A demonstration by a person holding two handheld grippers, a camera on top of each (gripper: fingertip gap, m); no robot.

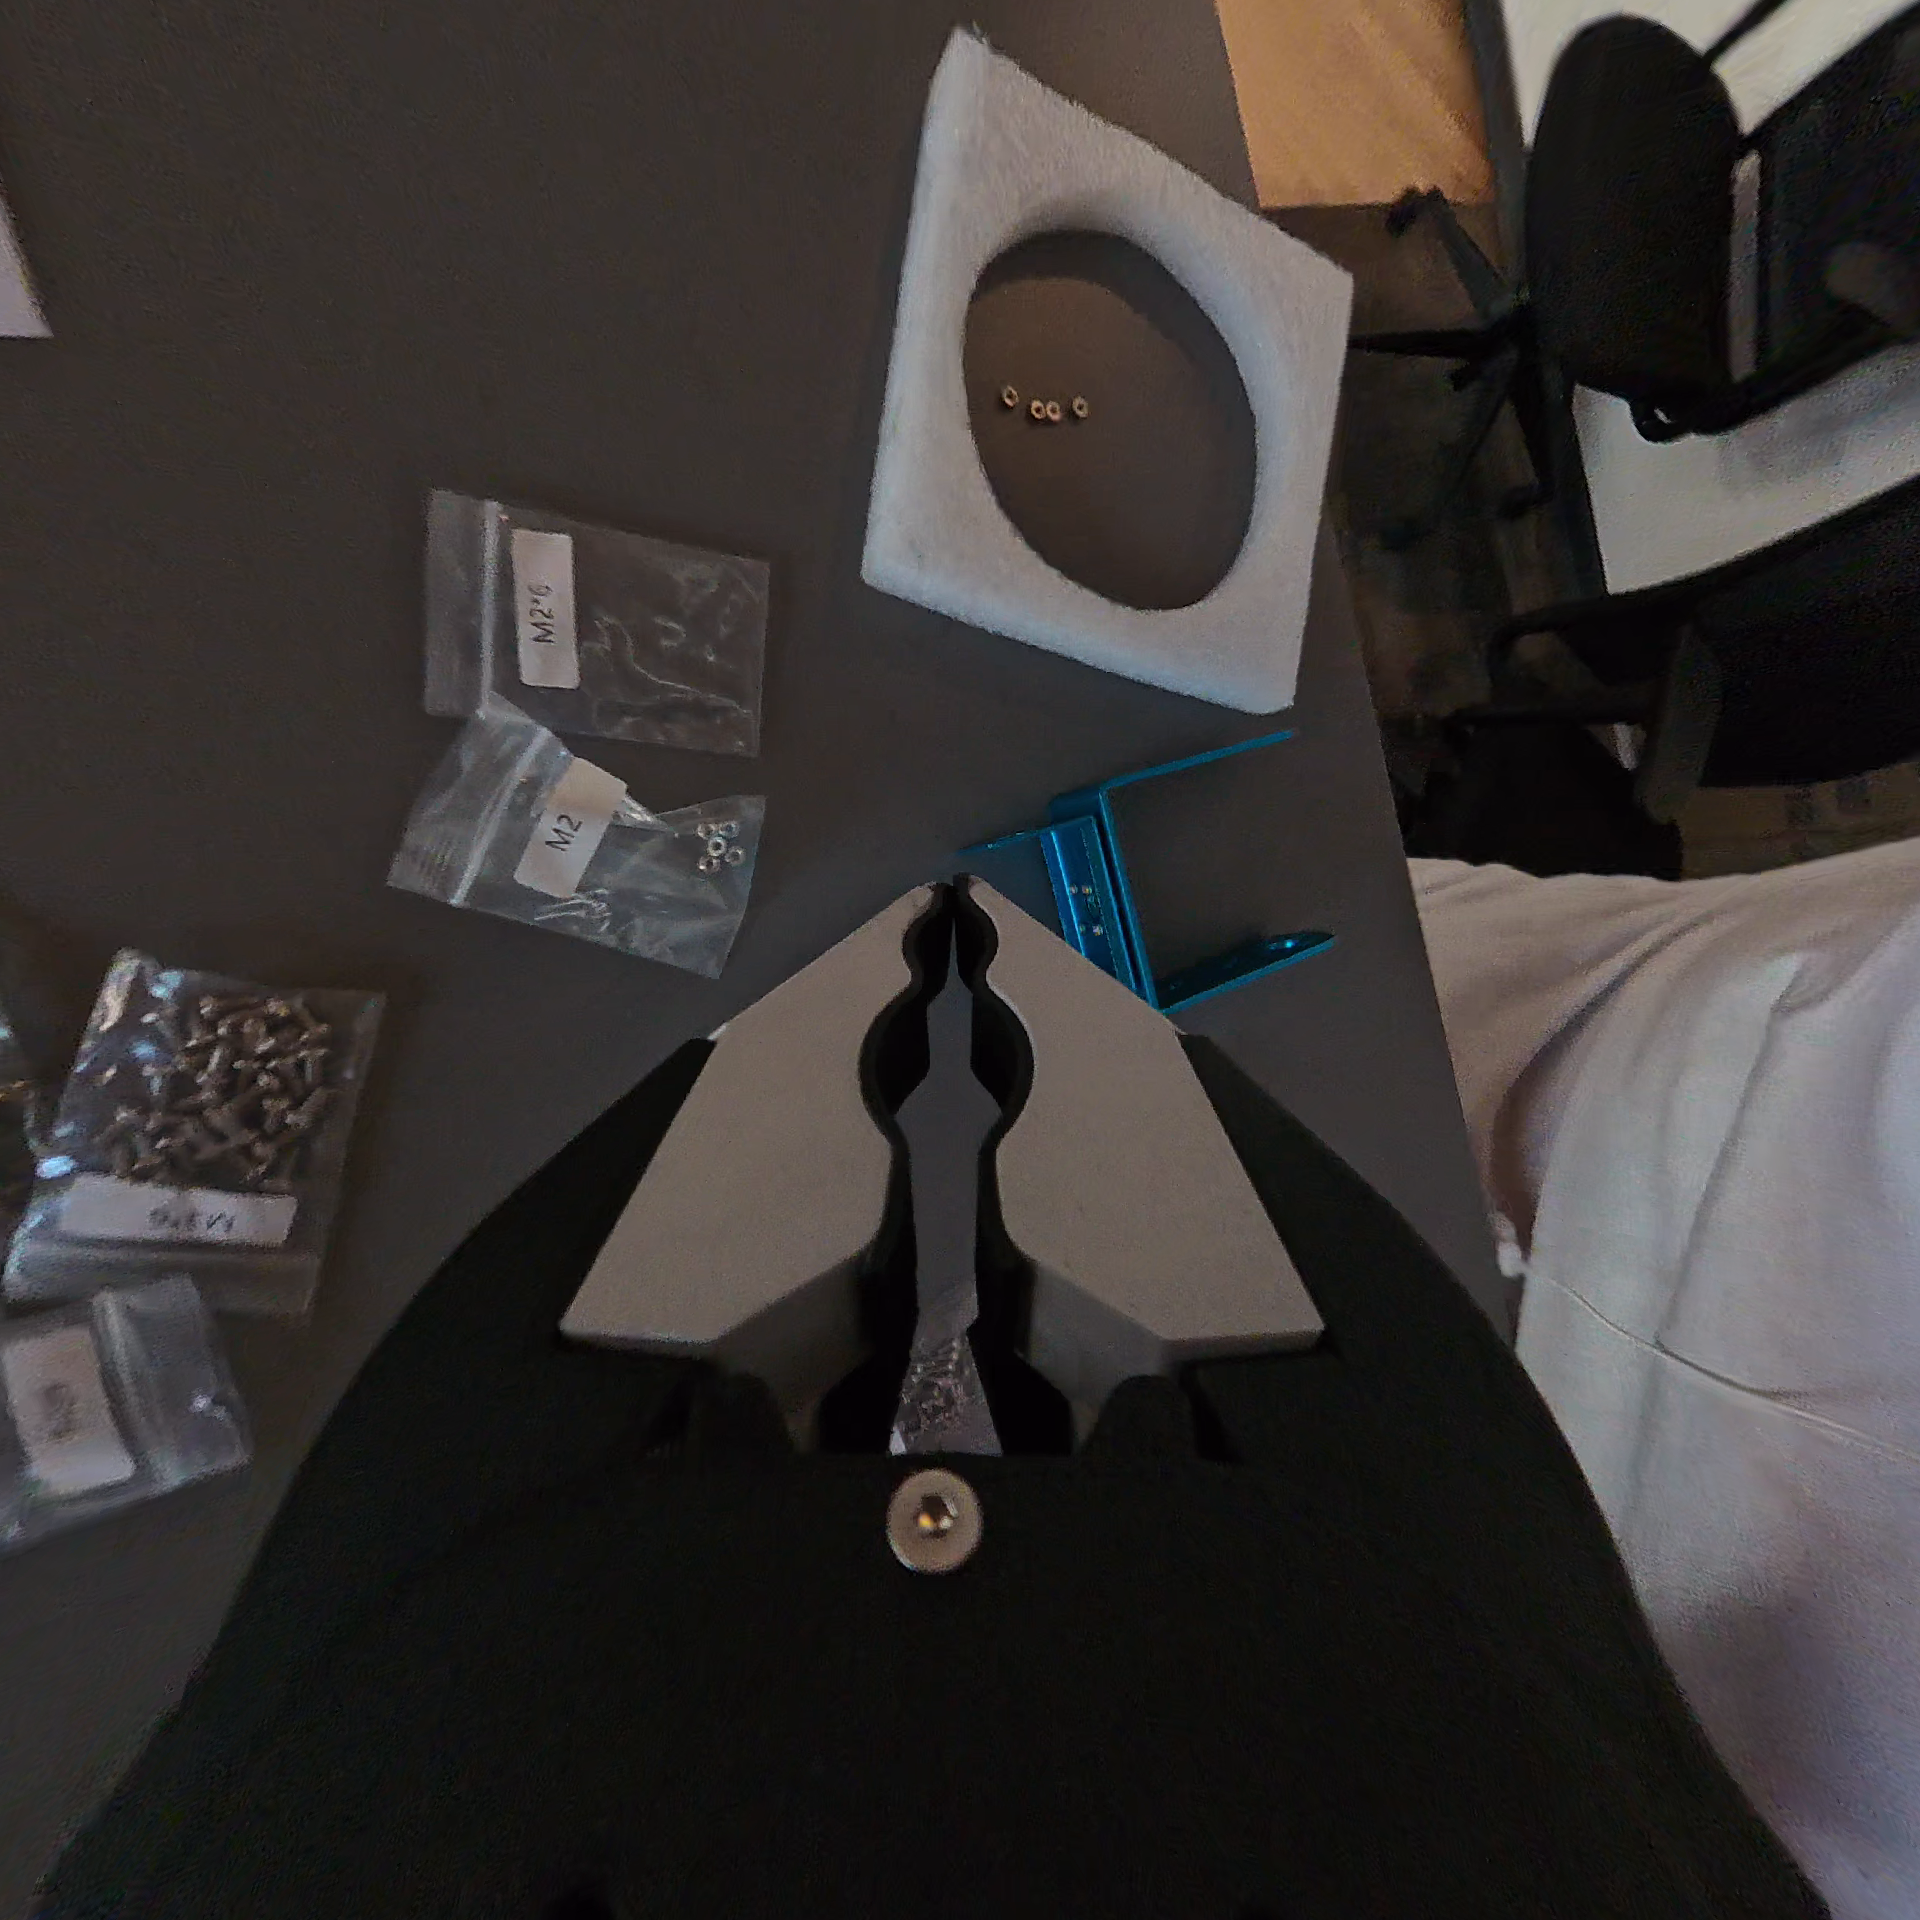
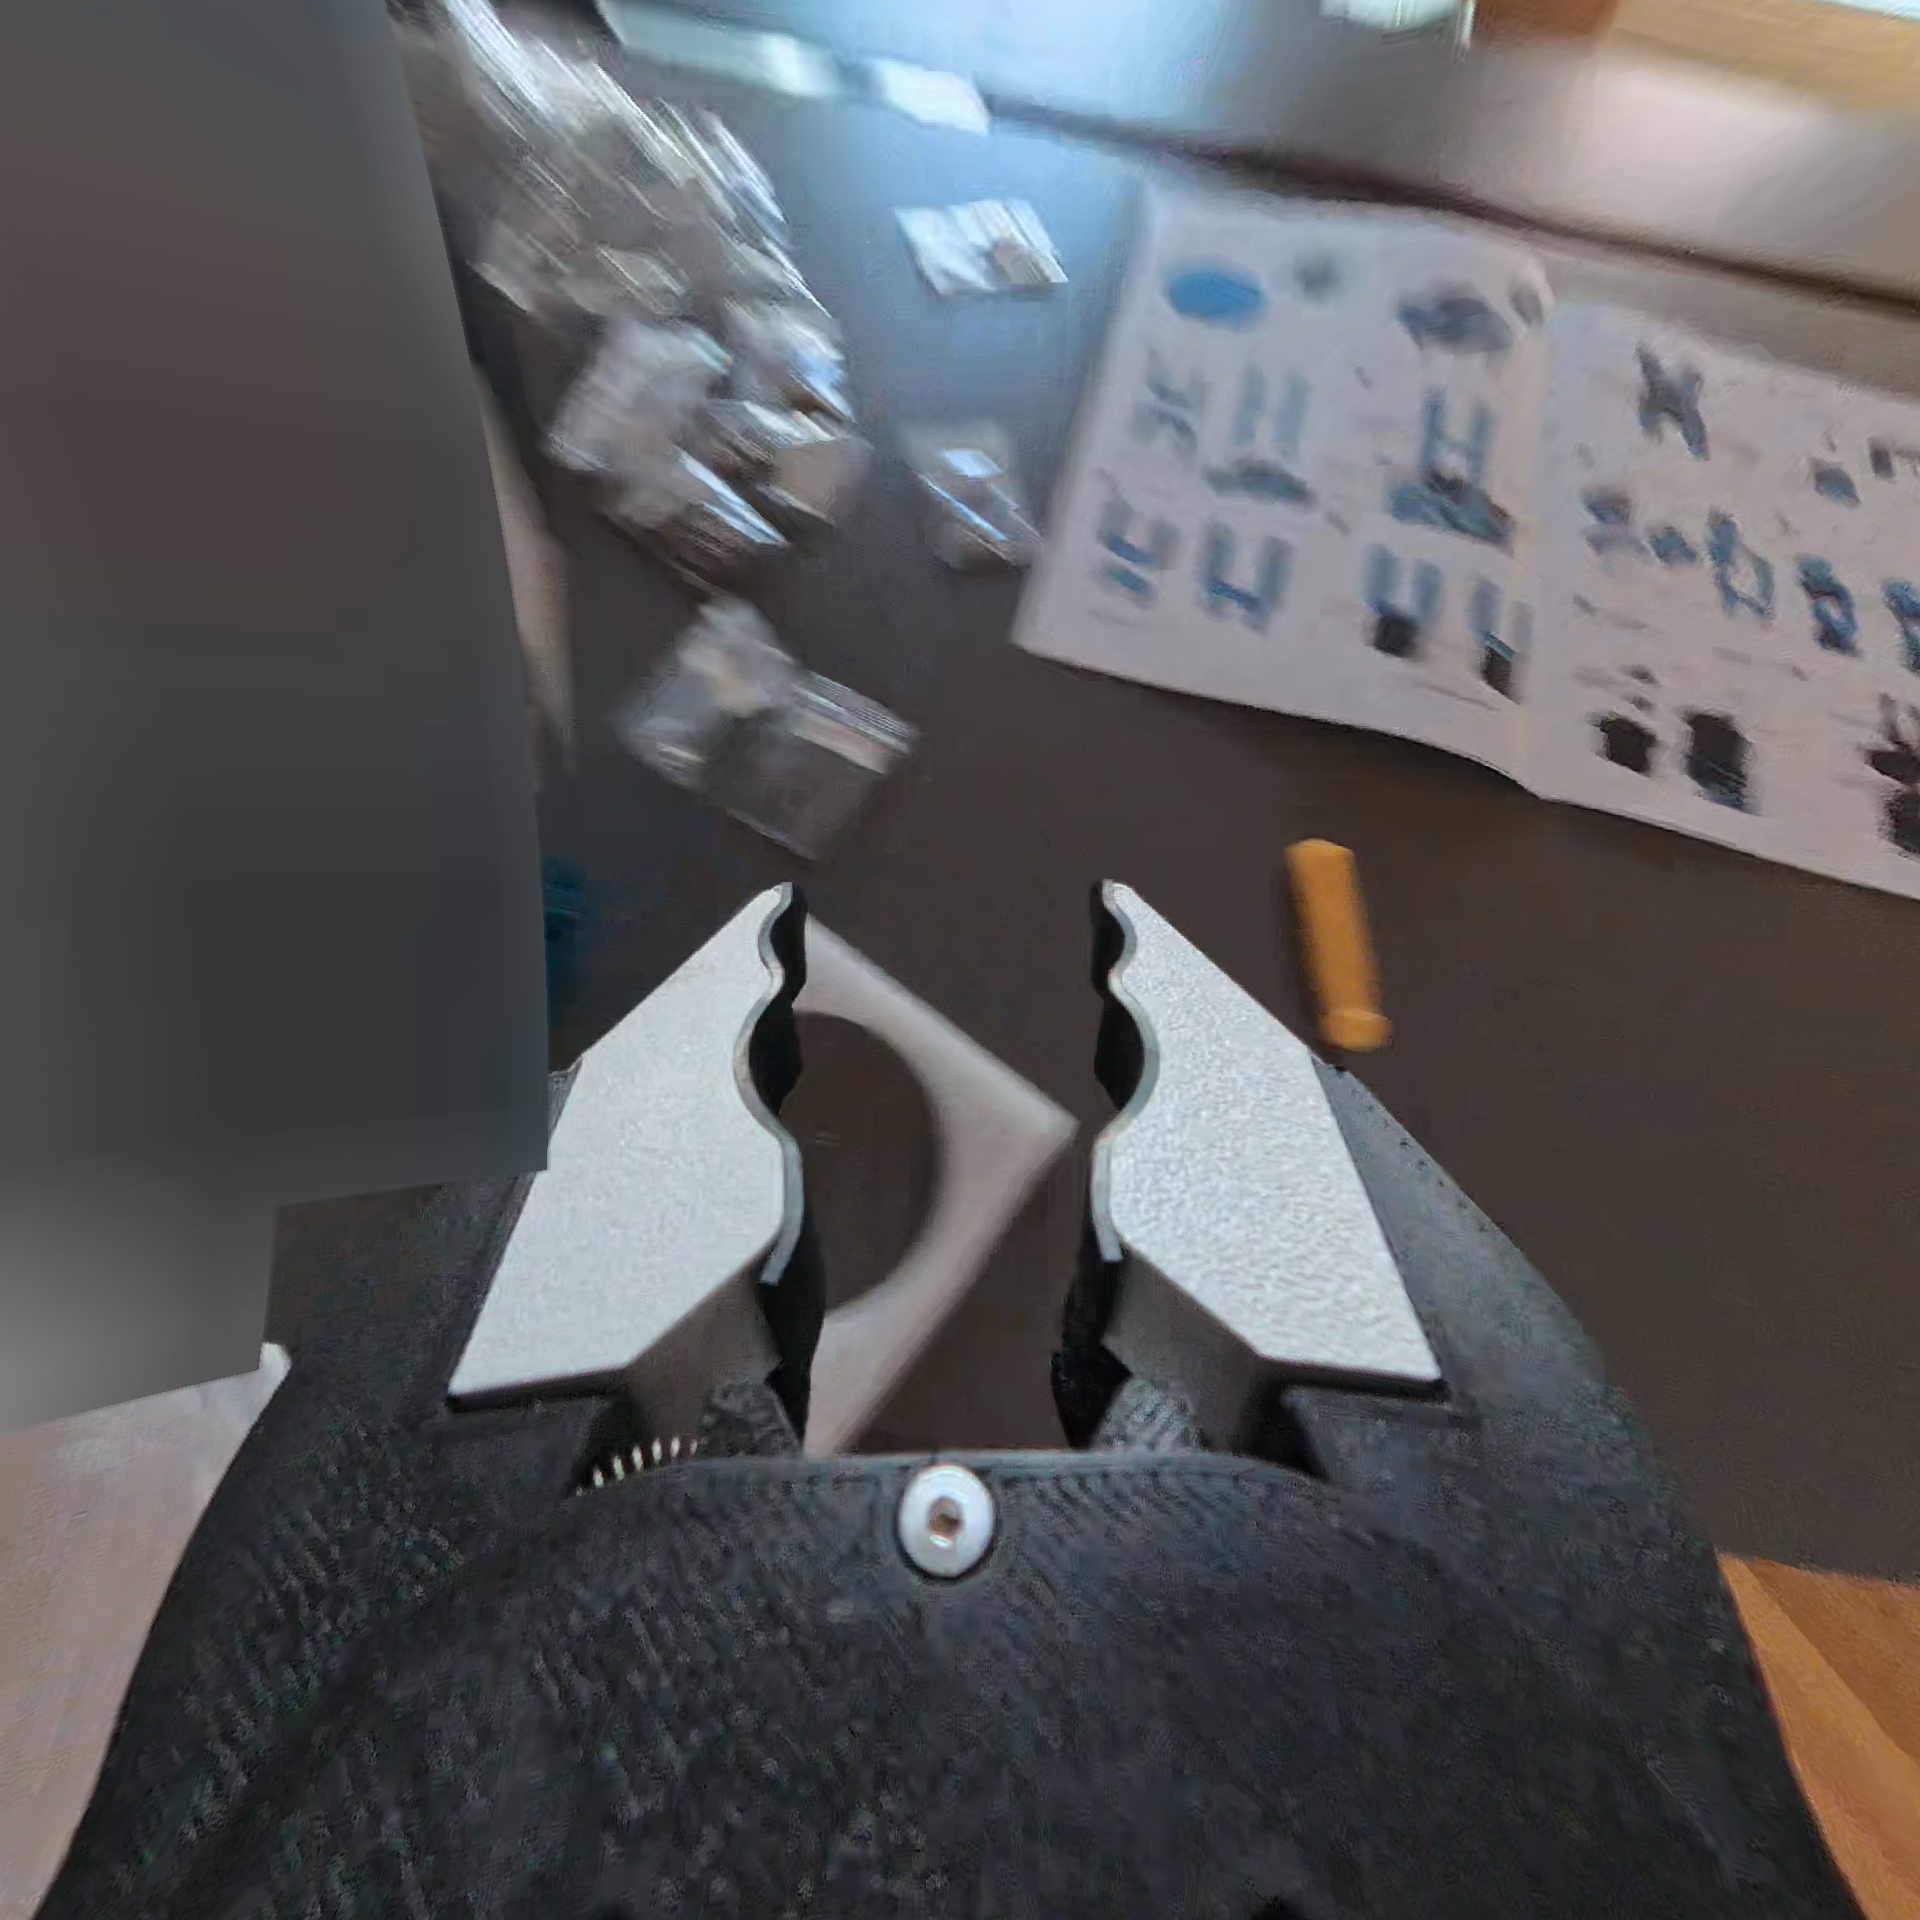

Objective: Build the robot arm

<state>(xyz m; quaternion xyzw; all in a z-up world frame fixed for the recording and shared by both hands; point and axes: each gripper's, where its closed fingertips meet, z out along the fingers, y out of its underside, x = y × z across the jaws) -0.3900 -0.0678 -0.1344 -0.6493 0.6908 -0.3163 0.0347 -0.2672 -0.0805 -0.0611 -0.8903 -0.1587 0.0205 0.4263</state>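
Observation:
My left gripper (image 1: 954,888) is shut, and I see nothing between its tips. The tips sit right at the left corner of a blue metal bracket (image 1: 1132,883) lying on the dark table (image 1: 260,260); I cannot tell whether they touch it. Beyond it lies a white foam square (image 1: 1278,436) with a round hole holding several small nuts (image 1: 1044,405). My right gripper (image 2: 945,904) is open and empty, hovering over the same foam square (image 2: 997,1132). An orange tool handle (image 2: 1335,945) lies just right of its right finger.
Clear bags of screws and nuts (image 1: 582,862) (image 1: 197,1122) lie left of the bracket, and show blurred in the right wrist view (image 2: 769,748). A printed instruction sheet (image 2: 1455,520) lies at the far right. The table edge (image 1: 1392,727), a person's white clothing (image 1: 1714,1247) and black chairs (image 1: 1662,208) are to the right.

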